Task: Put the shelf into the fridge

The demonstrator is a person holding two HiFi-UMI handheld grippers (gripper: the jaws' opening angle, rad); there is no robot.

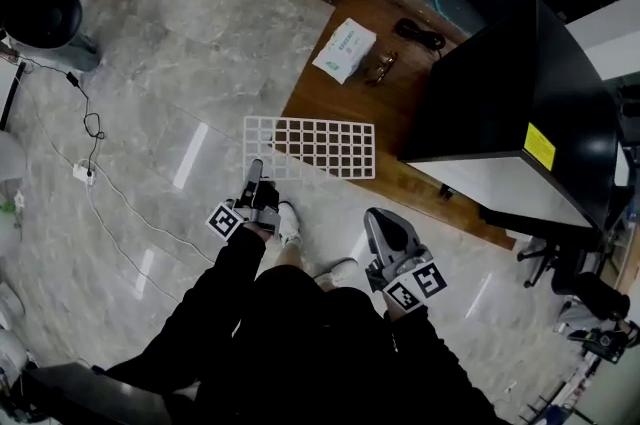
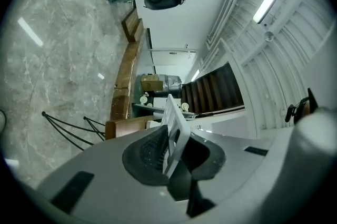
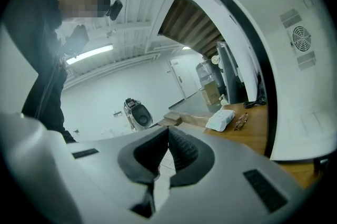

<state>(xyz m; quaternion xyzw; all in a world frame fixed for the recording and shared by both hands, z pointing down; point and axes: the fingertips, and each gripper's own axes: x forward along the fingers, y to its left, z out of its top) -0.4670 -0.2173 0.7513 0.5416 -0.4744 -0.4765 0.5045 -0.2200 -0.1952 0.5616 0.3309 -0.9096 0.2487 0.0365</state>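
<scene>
The shelf (image 1: 310,147) is a white wire grid, held off the floor over the edge of the wooden platform (image 1: 330,103). My left gripper (image 1: 254,175) is shut on the shelf's near left edge. In the left gripper view the white shelf (image 2: 175,128) stands edge-on between the pads of the left gripper (image 2: 171,152). The black fridge (image 1: 520,103) stands on the platform to the right, its white front towards me. My right gripper (image 1: 385,225) hangs lower right of the shelf, apart from it. In its own view the right gripper (image 3: 168,149) is shut and empty.
On the platform beyond the shelf lie a white packet (image 1: 344,50), a small brown item (image 1: 383,67) and a black cable (image 1: 420,34). A black bin (image 1: 40,13) and a floor cable (image 1: 90,128) are at far left. A chair base (image 1: 555,263) stands right of the fridge.
</scene>
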